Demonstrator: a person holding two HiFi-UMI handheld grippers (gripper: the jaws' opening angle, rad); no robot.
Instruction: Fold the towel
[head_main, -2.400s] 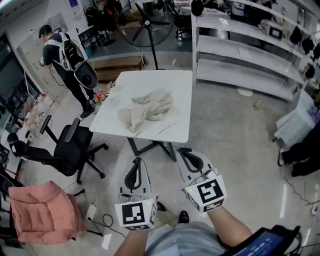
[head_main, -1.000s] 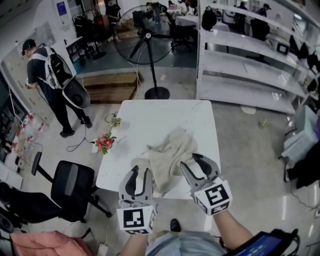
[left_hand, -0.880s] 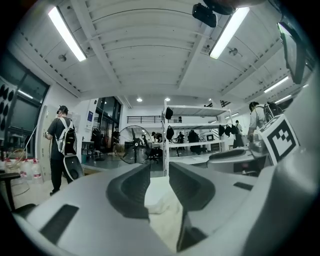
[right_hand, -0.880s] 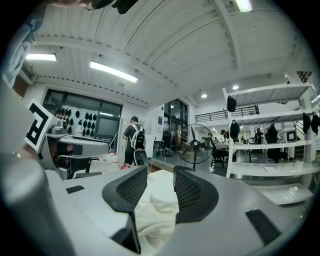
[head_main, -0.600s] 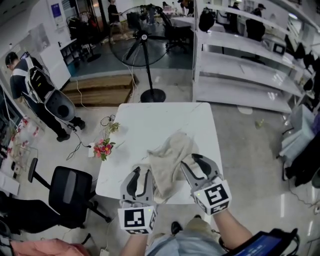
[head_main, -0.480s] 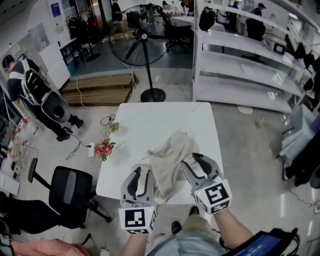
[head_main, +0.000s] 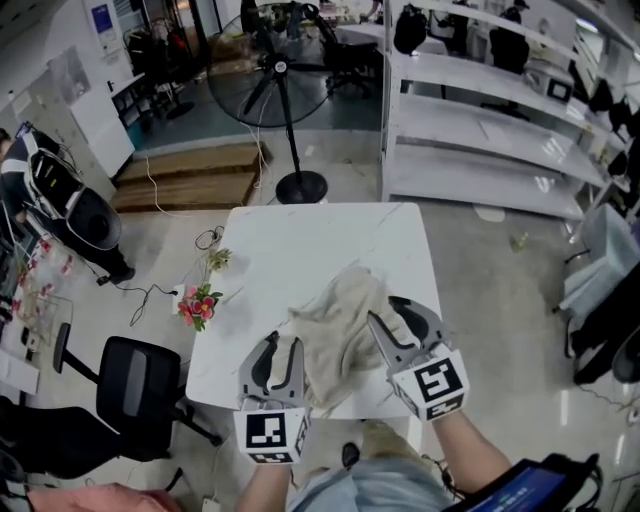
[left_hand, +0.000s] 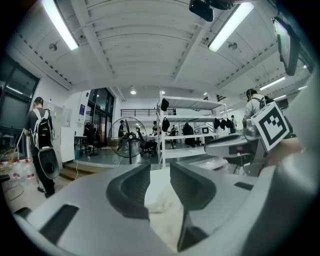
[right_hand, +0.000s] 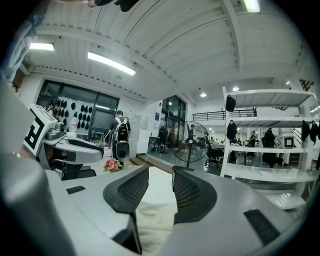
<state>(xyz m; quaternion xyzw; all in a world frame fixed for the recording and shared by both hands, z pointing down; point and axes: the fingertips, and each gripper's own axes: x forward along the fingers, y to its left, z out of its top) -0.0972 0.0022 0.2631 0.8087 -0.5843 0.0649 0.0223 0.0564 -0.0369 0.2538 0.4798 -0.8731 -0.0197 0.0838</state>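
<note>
The towel (head_main: 335, 320) lies in a crumpled heap on the white table (head_main: 300, 240). It is in the lower middle of the head view, close to the table's near edge. The left gripper (head_main: 284, 345) covers its lower left part and the right gripper (head_main: 383, 310) covers its right side, so those edges are hidden. Both claws are spread and pinch nothing. The left jaws have just been opening and the right ones closing. In each gripper view a bit of towel shows low in the gap, but the pads do not press on it.
</note>
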